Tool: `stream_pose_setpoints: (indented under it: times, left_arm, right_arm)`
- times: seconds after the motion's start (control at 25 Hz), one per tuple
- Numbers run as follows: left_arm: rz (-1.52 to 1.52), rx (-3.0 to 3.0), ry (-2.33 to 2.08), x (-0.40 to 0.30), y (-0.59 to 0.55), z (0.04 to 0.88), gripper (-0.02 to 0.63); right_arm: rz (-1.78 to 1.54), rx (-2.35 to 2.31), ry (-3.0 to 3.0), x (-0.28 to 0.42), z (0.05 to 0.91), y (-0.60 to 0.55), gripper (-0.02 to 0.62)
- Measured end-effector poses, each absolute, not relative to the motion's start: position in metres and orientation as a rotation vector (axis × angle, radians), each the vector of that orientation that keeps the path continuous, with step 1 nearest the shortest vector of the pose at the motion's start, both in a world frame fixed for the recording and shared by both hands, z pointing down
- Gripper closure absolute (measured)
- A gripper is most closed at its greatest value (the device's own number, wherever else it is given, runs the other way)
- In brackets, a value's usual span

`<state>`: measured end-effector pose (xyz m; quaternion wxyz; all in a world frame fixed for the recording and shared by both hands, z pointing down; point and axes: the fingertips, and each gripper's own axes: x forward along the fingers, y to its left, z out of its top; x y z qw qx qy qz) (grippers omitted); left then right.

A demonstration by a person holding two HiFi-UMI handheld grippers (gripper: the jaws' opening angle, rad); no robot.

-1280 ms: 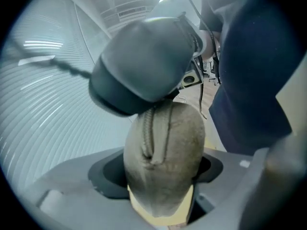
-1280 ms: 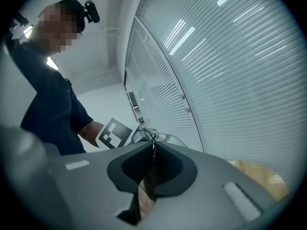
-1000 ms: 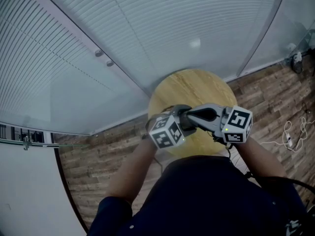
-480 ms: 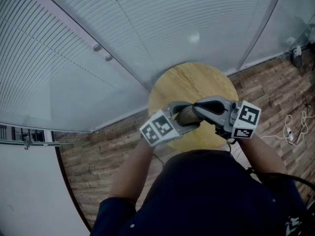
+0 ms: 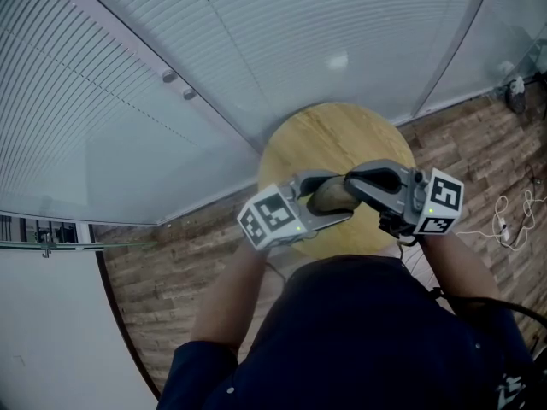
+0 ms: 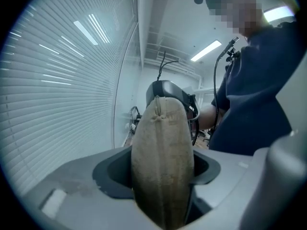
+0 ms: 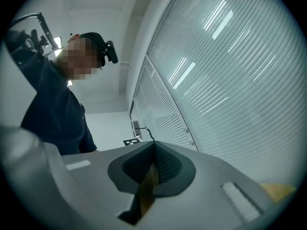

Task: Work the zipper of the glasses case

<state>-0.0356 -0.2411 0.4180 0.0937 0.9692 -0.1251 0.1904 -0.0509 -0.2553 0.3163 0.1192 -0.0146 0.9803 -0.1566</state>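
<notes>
Overhead, a wall of white slatted blinds behind glass [image 5: 256,41] fills the top of the head view; below it runs a brown wood-plank floor [image 5: 171,289], with a loose white cable [image 5: 504,233] lying at the right edge; a person in a dark navy shirt [image 5: 359,340] stands over a round, pale wooden counter [image 5: 333,139], arms reaching forward with a grey tool in each hand.

Left tongs [image 5: 320,202], carrying a cube with square black-and-white markers [image 5: 269,218], point right across the near edge of the counter; their jaws, which have just been closing, stand wide and clasp the beige fabric glasses case [image 6: 162,157] between the dark pads; the case fills the gap from pad to pad, its stitched zipper seam running up the ridge that faces the left gripper view.

Right tongs [image 7: 152,164], with their own marker cube [image 5: 440,202], come in from the opposite side and meet the case's far end; their jaws are clenched, the ribbed pads pressed together on a thin tan tab [image 7: 146,193] that shows as a narrow strip between them; whether this tab is the zipper's pull the views do not settle.

Held between both tools, the case sits over the counter's near rim, just in front of the person's chest.
</notes>
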Motion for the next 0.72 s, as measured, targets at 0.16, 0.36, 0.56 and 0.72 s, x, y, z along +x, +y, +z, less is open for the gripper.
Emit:
stream_pose_setpoints:
  times: [0.16,0.36,0.56,0.72]
  left_arm:
    - [0.446,2.856,-0.367,-0.036,-0.242,0.405,0.302]
    - [0.29,2.823,-0.353,-0.038,-0.247,0.39,0.302]
    - [0.197,2.796,-0.338,-0.036,-0.248,0.381,0.302]
    - [0.068,2.751,-0.34,-0.04,-0.252,0.371,0.302]
  right_arm:
    - [-0.466,-0.031,2.806,-0.043,0.309,-0.259,0.588]
    - [-0.488,-0.03,2.739,-0.036,0.304,-0.267,0.588]
    - [-0.483,-0.045,2.707,-0.03,0.303,-0.269,0.588]
    - [-0.497,-0.061,2.678,-0.024,0.302,-0.273,0.588]
